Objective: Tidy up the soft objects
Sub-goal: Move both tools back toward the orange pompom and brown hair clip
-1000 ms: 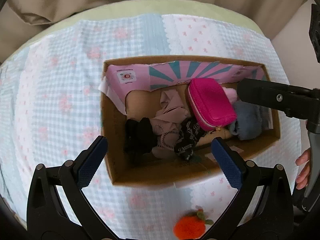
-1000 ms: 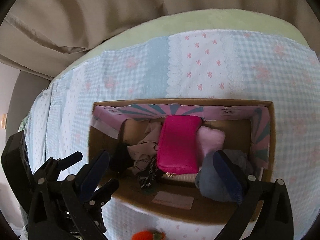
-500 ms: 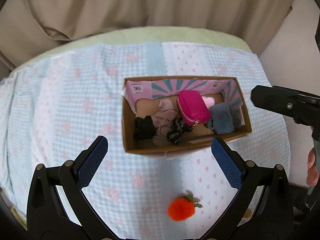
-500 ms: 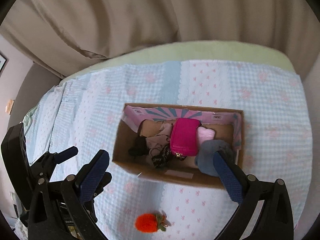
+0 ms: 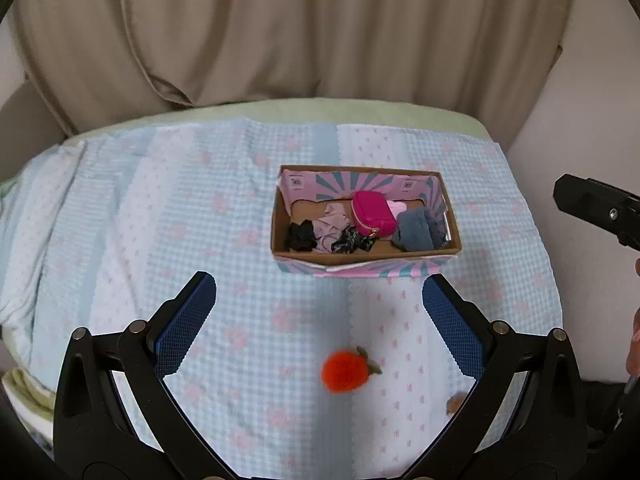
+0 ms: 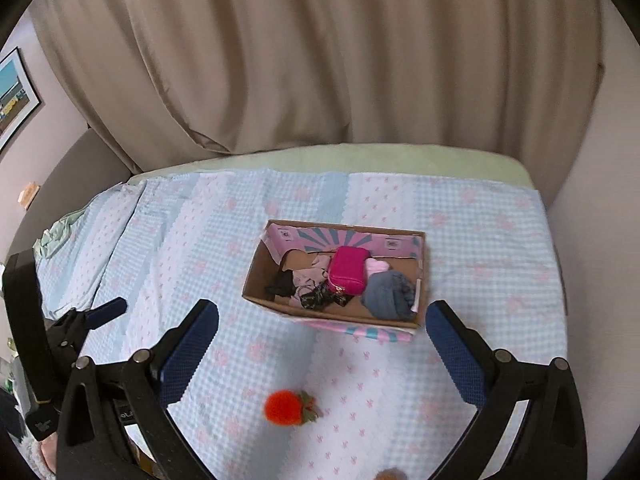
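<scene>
A cardboard box (image 5: 451, 236) (image 6: 256, 276) with a pink and teal lining stands on the bed. It holds a magenta pouch (image 5: 372, 213) (image 6: 347, 270), a grey-blue cloth (image 5: 418, 234) (image 6: 388, 290), pale pink fabric (image 5: 334, 220) and black pieces (image 5: 301, 236). An orange fuzzy strawberry toy (image 5: 345, 371) (image 6: 285, 407) lies on the bedspread in front of the box. My left gripper (image 5: 318, 328) is open and empty above the toy. My right gripper (image 6: 322, 356) is open and empty, well back from the box.
The bed has a light blue and pink checked bedspread (image 5: 180, 220) (image 6: 480, 240). A beige curtain (image 5: 300, 28) hangs behind it. A small brown object (image 5: 454, 404) (image 6: 390, 474) lies near the front edge. A framed picture (image 6: 12, 96) hangs at left.
Both grippers have pulled back and up from the box, which now looks much smaller. The strawberry toy has come fully into view. Both stay open.
</scene>
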